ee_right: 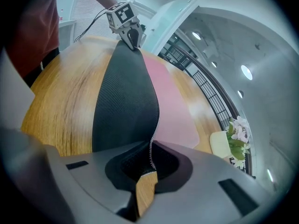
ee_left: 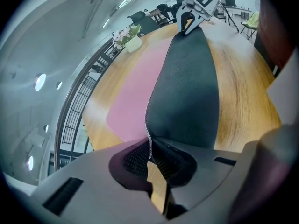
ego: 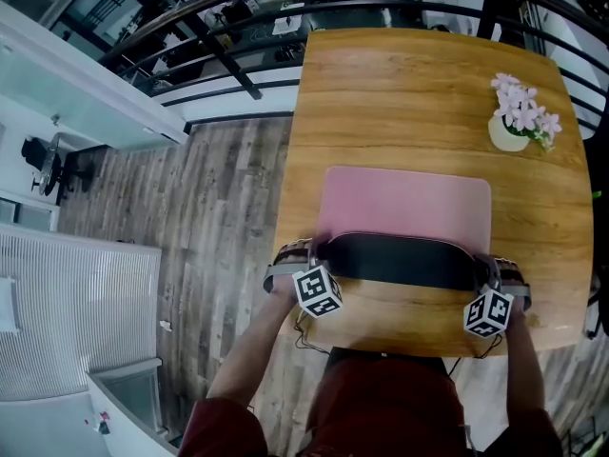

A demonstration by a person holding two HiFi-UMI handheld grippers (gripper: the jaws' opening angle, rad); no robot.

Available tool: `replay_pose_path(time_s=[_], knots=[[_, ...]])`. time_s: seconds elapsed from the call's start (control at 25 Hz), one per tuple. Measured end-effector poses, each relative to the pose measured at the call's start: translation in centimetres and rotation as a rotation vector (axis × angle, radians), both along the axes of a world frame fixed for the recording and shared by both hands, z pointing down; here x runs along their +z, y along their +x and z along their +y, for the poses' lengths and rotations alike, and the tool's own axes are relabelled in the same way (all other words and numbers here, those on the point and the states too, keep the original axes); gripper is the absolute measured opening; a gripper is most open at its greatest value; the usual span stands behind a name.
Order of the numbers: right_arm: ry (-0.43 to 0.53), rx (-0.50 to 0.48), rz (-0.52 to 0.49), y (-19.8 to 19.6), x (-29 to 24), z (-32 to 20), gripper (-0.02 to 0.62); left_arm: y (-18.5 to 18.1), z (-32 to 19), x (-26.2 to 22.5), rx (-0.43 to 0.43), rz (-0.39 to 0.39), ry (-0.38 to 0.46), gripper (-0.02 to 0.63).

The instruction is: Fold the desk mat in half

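Your left gripper (ee_left: 149,160) and right gripper (ee_right: 150,164) each pinch one desk mat (ego: 407,206) corner. Mat looks thin, floppy, light; sags between grippers. Grip corners; lift evenly.

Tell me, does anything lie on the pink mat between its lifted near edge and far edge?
Nothing visible does. The left tongs and right tongs grip the near edge of the desk mat, and its pink surface is bare. The flower pot stands off the mat, beyond its far right corner.
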State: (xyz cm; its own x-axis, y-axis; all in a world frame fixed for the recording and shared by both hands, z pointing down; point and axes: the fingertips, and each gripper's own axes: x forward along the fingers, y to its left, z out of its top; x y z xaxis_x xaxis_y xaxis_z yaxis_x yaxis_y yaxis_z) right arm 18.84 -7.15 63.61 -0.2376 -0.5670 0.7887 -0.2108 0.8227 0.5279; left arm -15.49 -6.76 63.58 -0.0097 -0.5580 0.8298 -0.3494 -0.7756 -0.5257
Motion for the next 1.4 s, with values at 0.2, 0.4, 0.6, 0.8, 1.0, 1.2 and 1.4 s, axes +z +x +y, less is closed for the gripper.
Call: replay_pose_path(time_s=[0.2,0.4,0.6,0.8,1.0,1.2,1.4], knots=[[-0.001,0.018,0.011,-0.1,0.1,-0.9,0.028,-0.1,-1.2,0.0,0.016,0.009,0.000,0.034],[0.001,0.038,0.023,-0.1,0.0,-1.5,0.028,-0.1,-2.0,-0.1,0.029,0.019,-0.002,0.034],[0.005,0.052,0.038,-0.1,0.0,-2.4,0.028,-0.2,-2.9,-0.1,0.044,0.025,-0.001,0.034],[0.007,0.066,0.045,-0.5,0.0,-3.2,0.028,-0.5,-3.7,-0.2,0.057,0.026,0.003,0.034],[0.019,0.076,0.049,-0.3,-0.1,-3.9,0.028,-0.4,-4.5,-0.2,0.070,0.035,0.008,0.034],[0.026,0.083,0.057,-0.3,0.1,-4.8,0.028,-0.5,-5.4,-0.1,0.077,0.036,0.014,0.034],[0.036,0.089,0.064,-0.2,0.3,-6.0,0.028,-0.4,-6.7,0.1,0.086,0.029,0.023,0.034]])
